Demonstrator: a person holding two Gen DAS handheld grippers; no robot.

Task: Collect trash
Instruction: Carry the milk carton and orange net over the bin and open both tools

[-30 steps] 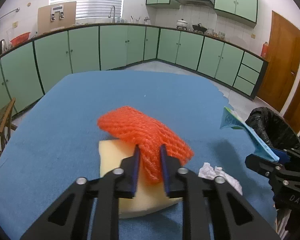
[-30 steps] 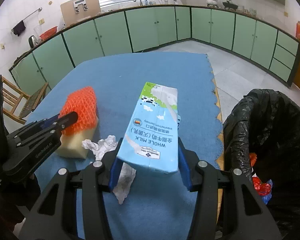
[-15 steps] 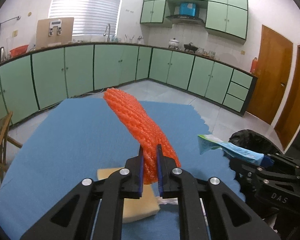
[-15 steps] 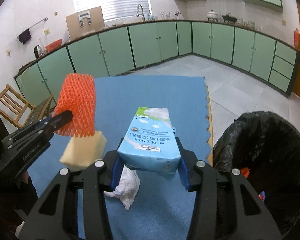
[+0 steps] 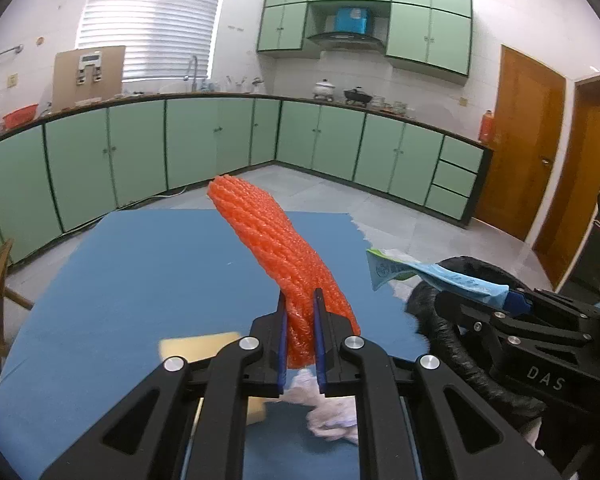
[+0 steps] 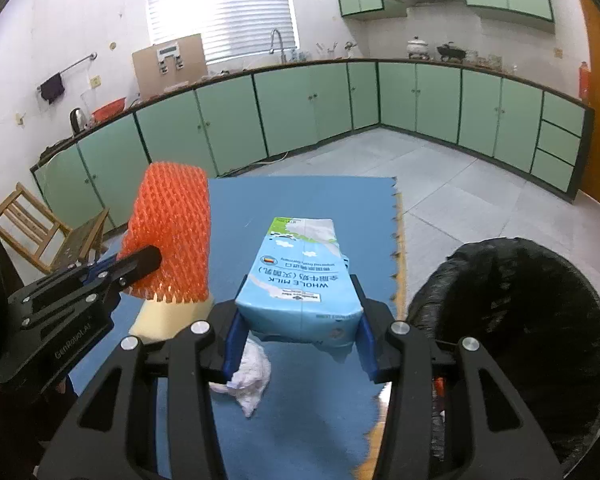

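Two pieces of trash are in the air at once. The left gripper has its fingers pinched hard onto the lower end of an orange foam net, which stands up and away from the jaws like a limp sleeve. The right gripper is clamped across the base of a blue-and-white milk carton, the carton lying forward along the fingers, clear of the blue table mat.

Left behind on the mat are a yellow sponge and a crumpled tissue, both just under the raised grippers. The black bin bag gapes open off the right edge of the table, with some red scraps showing low inside it.

As I read it, the step in hand is carrying both loads over to the bag. The carton is nearer, so it makes sense to swing it across first and part the fingers only once its whole length is over the opening — it sticks out well ahead of the jaws and could catch the rim. The net is floppy and light; I would bring it right above the mouth before letting go, since it may cling to a pad or drift. Keeping the two grippers from crossing matters too — they sit close together.
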